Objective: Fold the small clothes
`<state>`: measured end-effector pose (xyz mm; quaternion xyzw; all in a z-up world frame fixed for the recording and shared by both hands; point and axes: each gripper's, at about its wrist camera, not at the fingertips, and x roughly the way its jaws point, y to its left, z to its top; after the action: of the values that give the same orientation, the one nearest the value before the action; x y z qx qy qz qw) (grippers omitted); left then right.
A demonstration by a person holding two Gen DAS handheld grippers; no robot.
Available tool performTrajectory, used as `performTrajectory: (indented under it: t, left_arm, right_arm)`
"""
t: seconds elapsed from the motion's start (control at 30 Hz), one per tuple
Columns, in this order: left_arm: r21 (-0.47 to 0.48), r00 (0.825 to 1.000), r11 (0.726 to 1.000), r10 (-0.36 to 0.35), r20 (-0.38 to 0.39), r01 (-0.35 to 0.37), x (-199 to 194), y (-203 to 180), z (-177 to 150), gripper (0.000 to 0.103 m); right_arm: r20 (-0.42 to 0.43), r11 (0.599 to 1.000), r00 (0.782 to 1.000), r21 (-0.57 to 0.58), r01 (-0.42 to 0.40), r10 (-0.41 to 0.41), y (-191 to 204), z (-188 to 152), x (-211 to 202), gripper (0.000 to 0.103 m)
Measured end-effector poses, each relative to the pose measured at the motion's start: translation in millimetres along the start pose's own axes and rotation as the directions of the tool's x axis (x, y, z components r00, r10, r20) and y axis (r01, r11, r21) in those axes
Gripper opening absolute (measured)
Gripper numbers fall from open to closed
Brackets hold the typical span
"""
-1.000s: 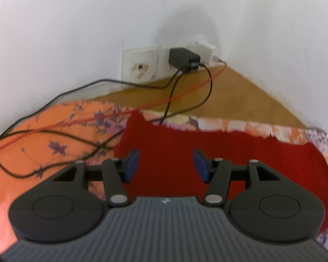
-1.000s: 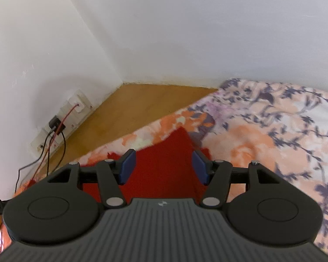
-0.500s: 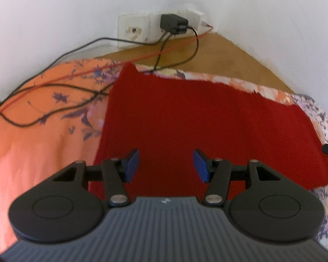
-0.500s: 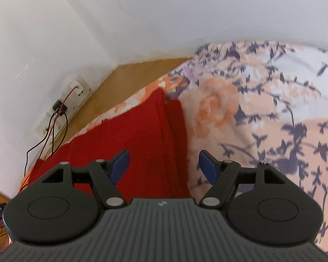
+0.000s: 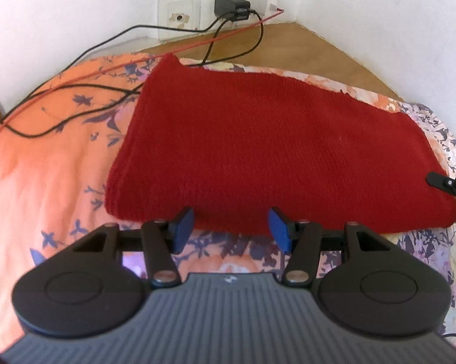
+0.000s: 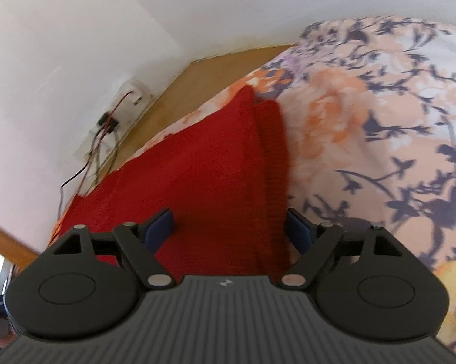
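A red knitted garment lies folded flat on the floral bedspread, its ribbed fold edge facing me. My left gripper hovers open just in front of that near edge, holding nothing. In the right wrist view the same red garment stretches away from me, with a ribbed band along its right side. My right gripper is open above the garment's near right end, jaws spread wide with the cloth below them. A black part of the right gripper shows at the garment's right corner in the left wrist view.
Wall sockets with a black charger sit at the room corner behind the bed. Black and red cables trail from them across the bedspread's left part. A strip of wooden floor runs between bed and white wall.
Both grippers have drawn back toward me from the far edge of the garment, so the whole folded piece now shows. The right gripper's jaws have spread wider.
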<state>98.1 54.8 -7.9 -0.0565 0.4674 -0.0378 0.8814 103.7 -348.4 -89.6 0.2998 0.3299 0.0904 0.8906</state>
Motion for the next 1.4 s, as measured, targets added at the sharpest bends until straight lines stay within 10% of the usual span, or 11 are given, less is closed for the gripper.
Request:
performTrajectory:
  t: [0.3, 0.67, 1.4]
  left_arm:
    - [-0.028, 0.999, 0.999, 0.040, -0.018, -0.040, 2.5, -15.5, -10.0, 0.056]
    - [-0.042, 0.997, 0.996, 0.075, -0.013, -0.075, -4.3, -16.3, -18.3, 0.056]
    - [-0.073, 0.999, 0.996, 0.043, 0.029, -0.040, -15.7, 37.3, 3.4, 0.056]
  right_arm:
    - [0.023, 0.985, 0.989, 0.083, -0.148, 0.147, -13.2, 5.3, 10.1, 0.087]
    - [0.110, 0.959, 0.973, 0.176, -0.220, 0.203, -30.3, 3.4, 4.8, 0.032]
    - [0.172, 0.966, 0.953, 0.019, -0.258, 0.251, 69.8, 15.9, -34.6, 0.028]
